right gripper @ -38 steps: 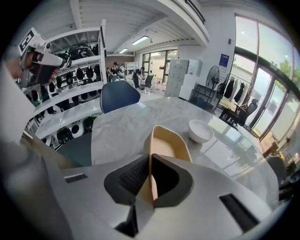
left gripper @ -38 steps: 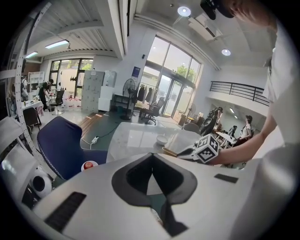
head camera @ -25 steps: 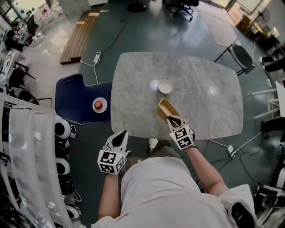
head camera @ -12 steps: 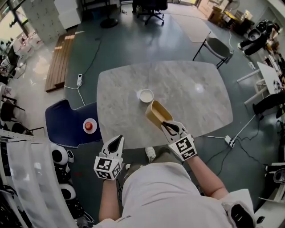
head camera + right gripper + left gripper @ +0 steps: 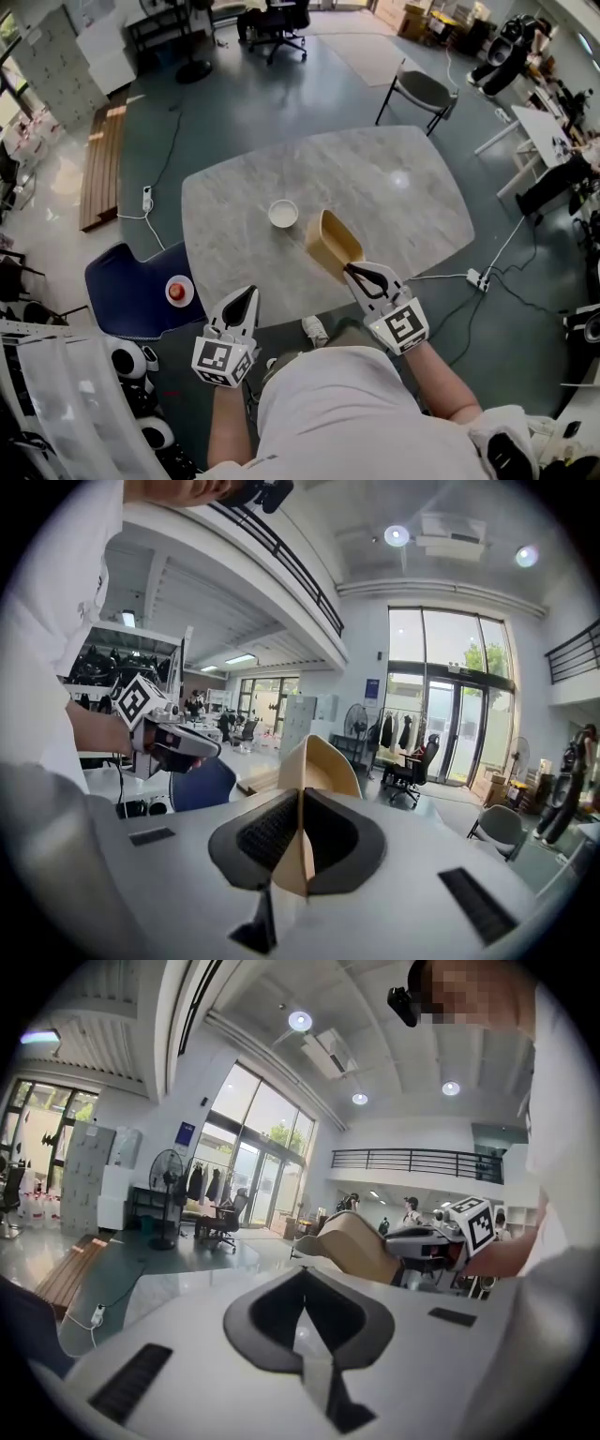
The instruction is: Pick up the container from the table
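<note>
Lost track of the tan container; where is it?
Head view: the tan container is clamped in the right gripper over the table, near its front edge, right of the white bowl.

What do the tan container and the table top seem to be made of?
The container, held by its thin wall in the right gripper, looks like matte tan plastic or moulded fibre: dull, even colour, no gloss. The table top looks like polished grey marble or an imitation: veined, with lamp reflections.
</note>
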